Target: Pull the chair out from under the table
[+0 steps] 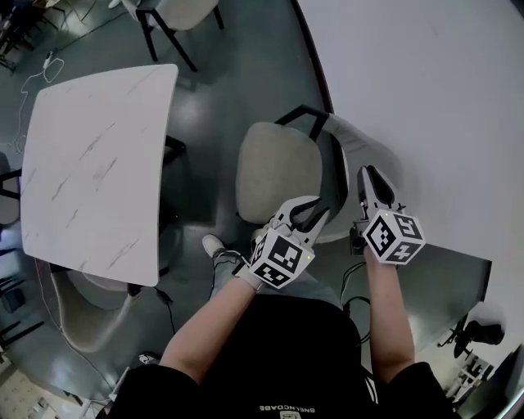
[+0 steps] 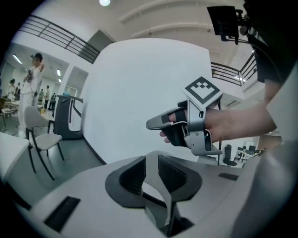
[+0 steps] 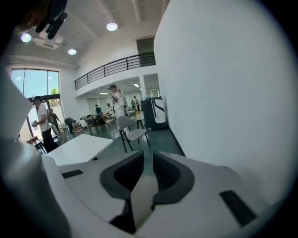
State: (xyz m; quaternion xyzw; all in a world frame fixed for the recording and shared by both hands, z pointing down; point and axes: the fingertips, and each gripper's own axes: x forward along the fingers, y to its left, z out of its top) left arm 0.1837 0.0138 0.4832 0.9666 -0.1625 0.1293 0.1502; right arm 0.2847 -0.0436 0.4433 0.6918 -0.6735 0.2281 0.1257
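Note:
The chair (image 1: 274, 168), with a beige seat, black frame and grey curved back (image 1: 360, 147), stands out from the white marble-top table (image 1: 98, 164), in the gap between table and wall. Both grippers hang in the air over the chair's back, touching nothing. My left gripper (image 1: 307, 214) (image 2: 151, 174) has its jaws a narrow way apart with nothing between them. My right gripper (image 1: 372, 176) (image 3: 148, 169) also shows a narrow empty gap. In the left gripper view the right gripper (image 2: 153, 123) floats ahead against the wall.
A white wall (image 1: 426, 98) runs close on the chair's right. A second chair (image 1: 90, 315) is tucked under the table's near edge, and another chair (image 1: 184, 12) stands farther off. Cables lie on the grey floor (image 1: 49, 65). People stand far back in the hall (image 3: 42, 123).

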